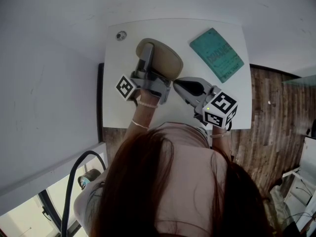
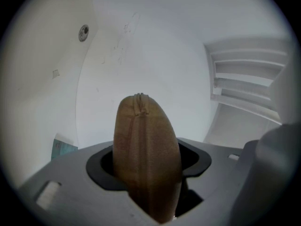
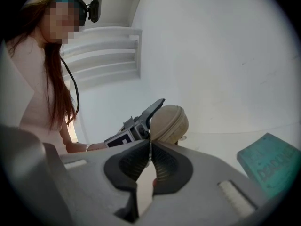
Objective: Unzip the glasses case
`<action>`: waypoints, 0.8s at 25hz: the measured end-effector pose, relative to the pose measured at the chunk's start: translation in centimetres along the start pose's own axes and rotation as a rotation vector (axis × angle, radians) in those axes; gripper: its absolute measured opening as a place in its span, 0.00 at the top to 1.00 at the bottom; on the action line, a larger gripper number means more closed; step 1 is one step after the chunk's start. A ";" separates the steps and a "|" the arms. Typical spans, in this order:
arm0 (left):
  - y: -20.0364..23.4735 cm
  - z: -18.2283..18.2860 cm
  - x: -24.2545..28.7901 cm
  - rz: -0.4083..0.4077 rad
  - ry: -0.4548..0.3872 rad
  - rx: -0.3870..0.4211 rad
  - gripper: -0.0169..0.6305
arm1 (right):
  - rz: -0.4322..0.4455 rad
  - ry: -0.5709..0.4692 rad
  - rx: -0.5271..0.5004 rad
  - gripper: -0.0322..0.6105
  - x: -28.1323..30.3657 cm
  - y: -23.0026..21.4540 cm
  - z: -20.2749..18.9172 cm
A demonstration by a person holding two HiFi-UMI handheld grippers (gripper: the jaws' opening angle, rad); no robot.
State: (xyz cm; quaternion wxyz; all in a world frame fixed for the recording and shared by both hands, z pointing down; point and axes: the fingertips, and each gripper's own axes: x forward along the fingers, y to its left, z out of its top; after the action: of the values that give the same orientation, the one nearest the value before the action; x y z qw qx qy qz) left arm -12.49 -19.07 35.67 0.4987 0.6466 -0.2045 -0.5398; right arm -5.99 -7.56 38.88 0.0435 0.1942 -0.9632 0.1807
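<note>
The left tongs (image 1: 146, 57) are clenched on the tan glasses case (image 2: 146, 145) and hold it on its edge over the white surface (image 1: 118, 112), with the zipper seam turned toward this gripper's camera. The right tongs (image 3: 150, 149) are pressed together, tips just at the side of the case; whether they pinch the zip pull I cannot tell. A teal booklet (image 1: 217, 55) lies apart on the right

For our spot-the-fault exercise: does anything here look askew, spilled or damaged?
Nothing is spilled or damaged. The case is held on edge in the left gripper, zip shut, and the teal booklet lies slanted to the table edge; neither looks wrong.
</note>
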 end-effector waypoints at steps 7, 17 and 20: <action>0.1 -0.1 -0.1 0.047 0.083 0.158 0.52 | -0.087 -0.009 0.012 0.91 -0.6 -1.8 0.1; 0.3 -1.7 0.0 0.162 0.347 0.632 0.52 | -0.247 -0.076 -0.013 0.91 -2.6 -4.8 1.1; 0.0 -2.0 0.0 0.178 0.409 0.758 0.52 | -0.280 -0.098 -0.014 0.92 -3.1 -5.4 1.4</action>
State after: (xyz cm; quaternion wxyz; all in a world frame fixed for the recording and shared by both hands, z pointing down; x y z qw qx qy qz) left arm -10.68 -18.20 35.54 0.3009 0.8574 -0.3400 -0.2425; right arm -1.05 -11.59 38.91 0.0226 0.3351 -0.9288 0.1564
